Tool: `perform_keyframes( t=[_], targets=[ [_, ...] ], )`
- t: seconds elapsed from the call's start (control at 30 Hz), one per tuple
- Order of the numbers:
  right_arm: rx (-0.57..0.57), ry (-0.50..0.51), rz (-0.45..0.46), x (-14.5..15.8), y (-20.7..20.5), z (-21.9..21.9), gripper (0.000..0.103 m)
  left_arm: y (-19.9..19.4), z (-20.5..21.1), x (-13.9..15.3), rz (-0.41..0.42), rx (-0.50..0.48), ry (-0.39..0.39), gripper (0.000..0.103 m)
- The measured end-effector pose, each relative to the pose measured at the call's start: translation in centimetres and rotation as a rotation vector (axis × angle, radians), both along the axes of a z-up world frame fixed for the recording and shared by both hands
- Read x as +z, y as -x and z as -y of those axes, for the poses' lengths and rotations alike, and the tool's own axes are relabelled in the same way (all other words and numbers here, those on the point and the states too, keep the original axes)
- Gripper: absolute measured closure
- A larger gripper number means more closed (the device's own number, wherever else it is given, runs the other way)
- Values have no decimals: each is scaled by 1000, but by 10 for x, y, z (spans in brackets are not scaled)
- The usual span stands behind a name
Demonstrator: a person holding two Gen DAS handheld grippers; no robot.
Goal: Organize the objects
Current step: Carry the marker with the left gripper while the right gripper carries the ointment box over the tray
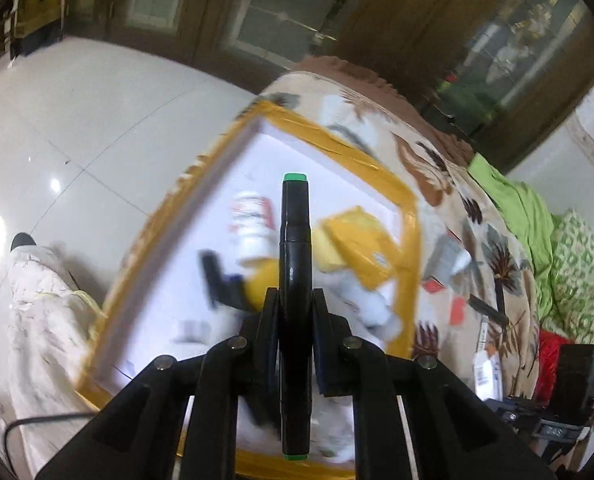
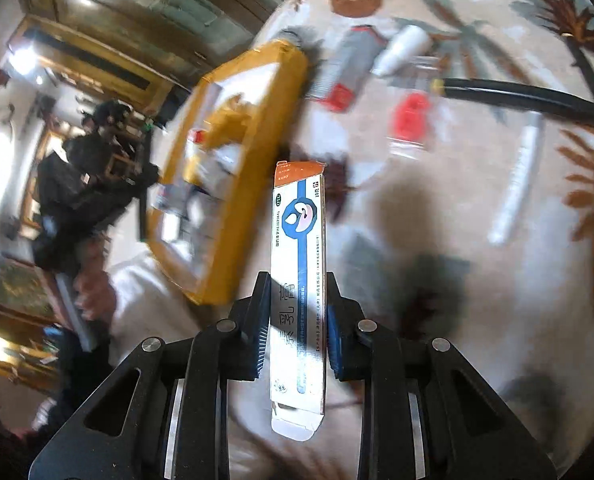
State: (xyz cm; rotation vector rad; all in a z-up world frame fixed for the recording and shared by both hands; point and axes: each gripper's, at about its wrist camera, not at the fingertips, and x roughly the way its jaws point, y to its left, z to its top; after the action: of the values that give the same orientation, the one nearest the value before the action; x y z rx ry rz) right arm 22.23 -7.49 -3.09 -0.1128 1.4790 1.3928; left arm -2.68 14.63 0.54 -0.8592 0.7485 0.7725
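Observation:
My left gripper (image 1: 295,300) is shut on a black marker with green ends (image 1: 295,240), held above a white box with yellow-taped rim (image 1: 333,140). The box holds a white bottle (image 1: 253,224), a yellow block (image 1: 357,244) and other small items. My right gripper (image 2: 297,292) is shut on a long white, blue and orange carton (image 2: 299,240), held over the patterned bedspread (image 2: 457,280). The yellow-rimmed box (image 2: 257,160) lies to its left in the right wrist view. The left gripper, blurred, shows at the far left (image 2: 93,184).
Loose on the bedspread lie a grey and red tube (image 2: 345,72), a white bottle (image 2: 405,50), a red-capped item (image 2: 409,120), a black rod (image 2: 525,98) and a white stick (image 2: 517,184). Green bedding (image 1: 537,220) lies to the right. White tiled floor (image 1: 77,120) lies left.

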Motion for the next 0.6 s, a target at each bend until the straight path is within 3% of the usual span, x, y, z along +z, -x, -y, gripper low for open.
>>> perform_keyframes(
  t=[0.2,0.3,0.6],
  targets=[
    [82,-45,95,25,39,-68,79,27,-29,-12,-71,-68,-6,90],
    [125,-51,138,30,52,-96,79,40,-36,-20,-24,-57,48,90],
    [220,-24,236,29,77,-153,79,23,-40,-27,-76,-106,33,90]
  ],
)
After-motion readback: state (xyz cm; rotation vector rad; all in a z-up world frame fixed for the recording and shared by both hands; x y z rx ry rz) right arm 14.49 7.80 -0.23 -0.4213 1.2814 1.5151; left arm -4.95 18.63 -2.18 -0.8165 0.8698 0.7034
